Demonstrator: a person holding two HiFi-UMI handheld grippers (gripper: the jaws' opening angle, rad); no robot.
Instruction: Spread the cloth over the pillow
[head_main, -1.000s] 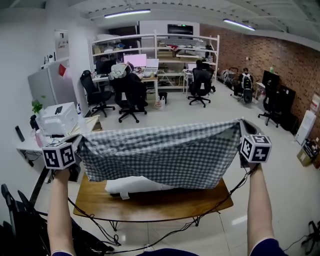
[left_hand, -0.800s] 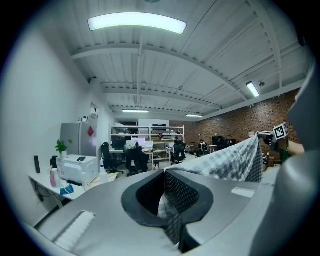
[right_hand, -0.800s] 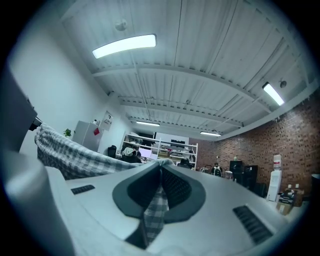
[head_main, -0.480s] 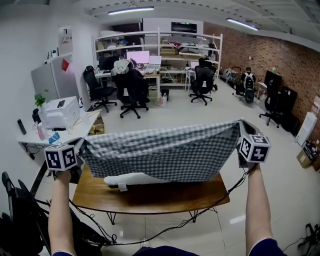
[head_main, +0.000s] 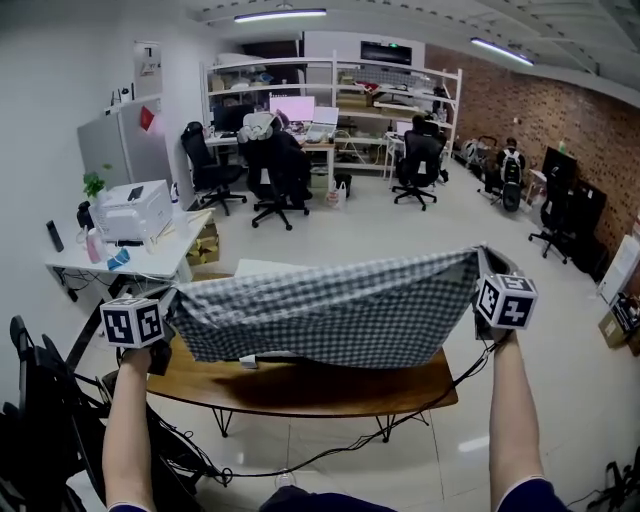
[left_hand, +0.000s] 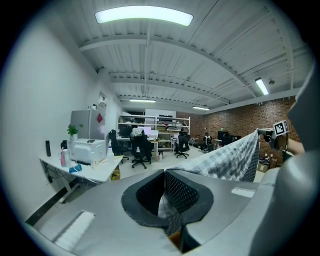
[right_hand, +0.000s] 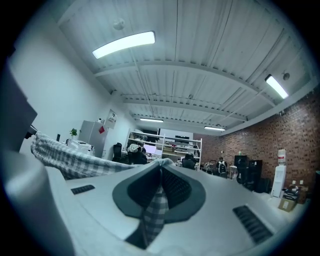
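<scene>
A blue-and-white checked cloth (head_main: 330, 310) hangs stretched in the air between my two grippers, above the wooden table (head_main: 330, 392). My left gripper (head_main: 165, 303) is shut on the cloth's left corner, and the fabric is pinched between its jaws (left_hand: 166, 210). My right gripper (head_main: 481, 260) is shut on the right corner, with a strip of check trapped in the jaws (right_hand: 159, 196). The white pillow (head_main: 247, 359) lies on the table behind the hanging cloth. Only a sliver shows under the hem.
A white desk with a printer (head_main: 132, 208) stands at the left. Black office chairs (head_main: 272, 180) and shelving fill the back of the room. Cables (head_main: 300, 460) sag under the table. A dark chair frame (head_main: 35, 400) is close at my lower left.
The cloth now hangs in front of the pillow, which showed plainly below the hem earlier. Both grips are unchanged. My view has tilted up a little.
</scene>
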